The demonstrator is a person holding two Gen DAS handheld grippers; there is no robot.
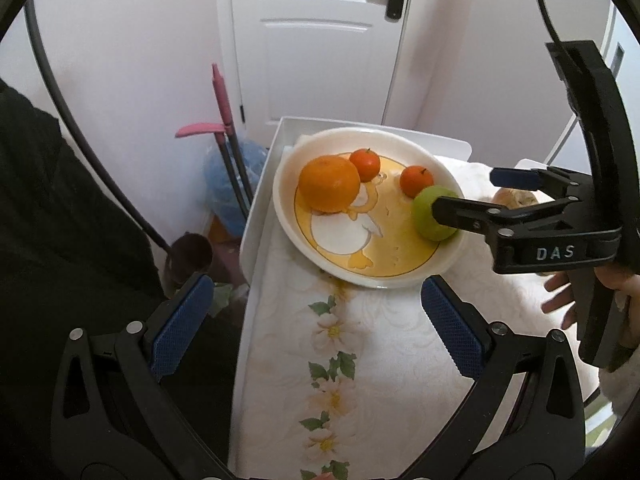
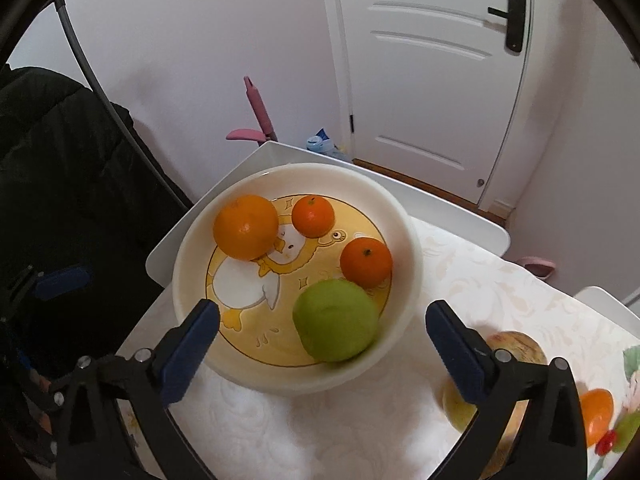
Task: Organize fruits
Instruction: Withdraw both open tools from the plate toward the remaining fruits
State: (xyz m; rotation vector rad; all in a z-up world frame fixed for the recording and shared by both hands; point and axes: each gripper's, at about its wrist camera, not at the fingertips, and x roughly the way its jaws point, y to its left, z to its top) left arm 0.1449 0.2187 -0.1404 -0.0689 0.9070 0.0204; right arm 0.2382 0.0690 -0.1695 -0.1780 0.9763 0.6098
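Resting on a floral tablecloth [image 1: 360,344], the plate [image 1: 384,280] faces a white door [image 1: 316,40].

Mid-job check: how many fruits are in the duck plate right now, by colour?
Orange: 3 (one large orange, two small mandarins)
Green: 1 (green apple)
Total: 4 in the plate

More fruit lies outside it, on the table by the right hand-held gripper, partly hidden and not counted.
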